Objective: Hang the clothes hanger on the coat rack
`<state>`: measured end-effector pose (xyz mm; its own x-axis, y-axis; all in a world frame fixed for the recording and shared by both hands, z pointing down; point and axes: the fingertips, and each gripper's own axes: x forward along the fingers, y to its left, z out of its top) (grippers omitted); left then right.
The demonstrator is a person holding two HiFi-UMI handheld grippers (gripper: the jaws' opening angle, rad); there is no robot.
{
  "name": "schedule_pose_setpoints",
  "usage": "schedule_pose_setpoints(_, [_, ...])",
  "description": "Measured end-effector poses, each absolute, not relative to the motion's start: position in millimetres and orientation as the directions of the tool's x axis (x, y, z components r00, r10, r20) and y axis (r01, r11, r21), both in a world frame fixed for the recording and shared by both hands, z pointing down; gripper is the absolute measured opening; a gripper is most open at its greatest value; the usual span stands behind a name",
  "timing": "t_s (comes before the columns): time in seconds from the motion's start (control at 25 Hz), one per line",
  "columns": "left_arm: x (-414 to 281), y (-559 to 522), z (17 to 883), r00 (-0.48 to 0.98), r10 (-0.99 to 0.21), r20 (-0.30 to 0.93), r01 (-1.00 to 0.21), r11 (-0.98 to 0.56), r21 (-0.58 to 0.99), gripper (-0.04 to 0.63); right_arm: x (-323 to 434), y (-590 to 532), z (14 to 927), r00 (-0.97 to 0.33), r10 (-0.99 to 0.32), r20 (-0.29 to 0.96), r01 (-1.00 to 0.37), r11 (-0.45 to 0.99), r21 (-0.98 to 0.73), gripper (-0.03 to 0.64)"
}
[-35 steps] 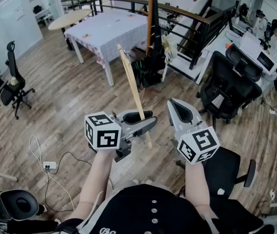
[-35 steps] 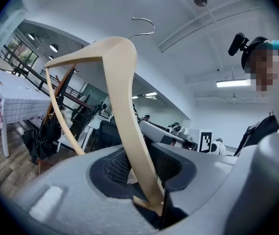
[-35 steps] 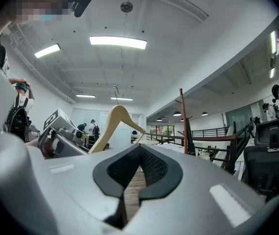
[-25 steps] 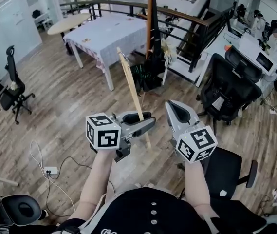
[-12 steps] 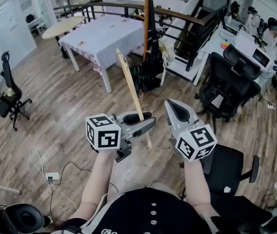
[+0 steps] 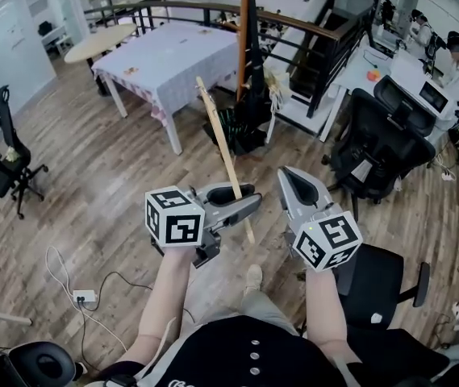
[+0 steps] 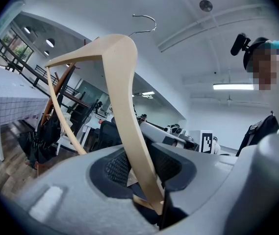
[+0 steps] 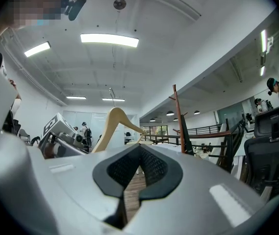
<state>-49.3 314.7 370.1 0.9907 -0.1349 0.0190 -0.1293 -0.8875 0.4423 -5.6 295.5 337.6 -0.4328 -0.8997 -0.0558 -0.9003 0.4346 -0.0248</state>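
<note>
Left gripper (image 6: 245, 201): my jaws pinch one arm of the wooden clothes hanger (image 6: 221, 143), which stands upright with its metal hook on top. Right gripper (image 6: 287, 176): my jaws pressed together, holding nothing. Coat rack (image 6: 244, 39): ahead, well apart from the hanger.

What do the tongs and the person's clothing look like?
The left tongs and right tongs are grey moulded shells with black textured pads; each carries a white cube printed with black square markers. The person wears a black top with pale buttons.
</note>
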Motion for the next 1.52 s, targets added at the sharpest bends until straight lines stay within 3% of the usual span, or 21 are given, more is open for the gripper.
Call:
schedule_pose_setpoints(0.88, [41.4, 123.5, 370.0, 0.985, -0.171, -0.019, -0.142, -0.87, 0.472, 0.123, 67.8, 89.2, 331.2, -0.513, -0.855, -0.077, -0.856, 0.516, -0.023, 0.0])
schedule_pose_setpoints(1.52, [67.7, 65.7, 377.7, 0.979, -0.202, 0.003, -0.177, -0.849, 0.497, 0.123, 97.5, 28.7, 344.9, -0.55, -0.834, -0.053, -0.829, 0.552, -0.088, 0.0])
